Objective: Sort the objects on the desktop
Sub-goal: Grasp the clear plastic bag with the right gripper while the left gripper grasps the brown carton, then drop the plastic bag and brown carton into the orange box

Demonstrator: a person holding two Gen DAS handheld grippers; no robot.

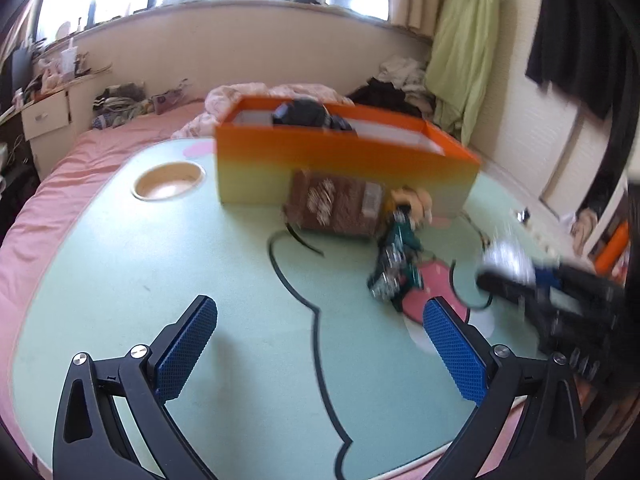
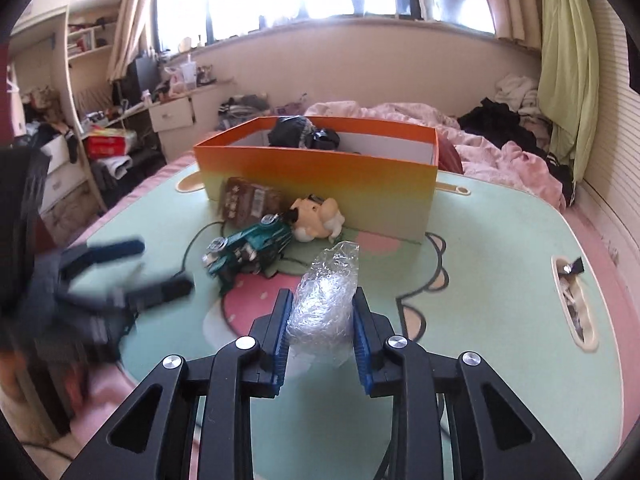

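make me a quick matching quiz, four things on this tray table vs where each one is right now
1 clear plastic wrap
2 brown packet
3 dark bundle
4 green toy car

a inside the orange box
b between the right tool pads
c leaning on the box front
d on the table, in front of the packet

1-b, 2-c, 3-a, 4-d

Left gripper (image 1: 320, 344) hangs over the pale green worktop (image 1: 224, 264), blue fingers (image 1: 188, 344) spread wide with nothing between them. Orange box (image 1: 344, 168) stands at the far side, dark items inside. Brown packet (image 1: 336, 204) leans against its front wall; a small doll (image 1: 412, 204) just beside it, a green toy car (image 1: 394, 268) nearer. Right gripper (image 1: 508, 276), blurred, enters at right around something clear and crinkled.
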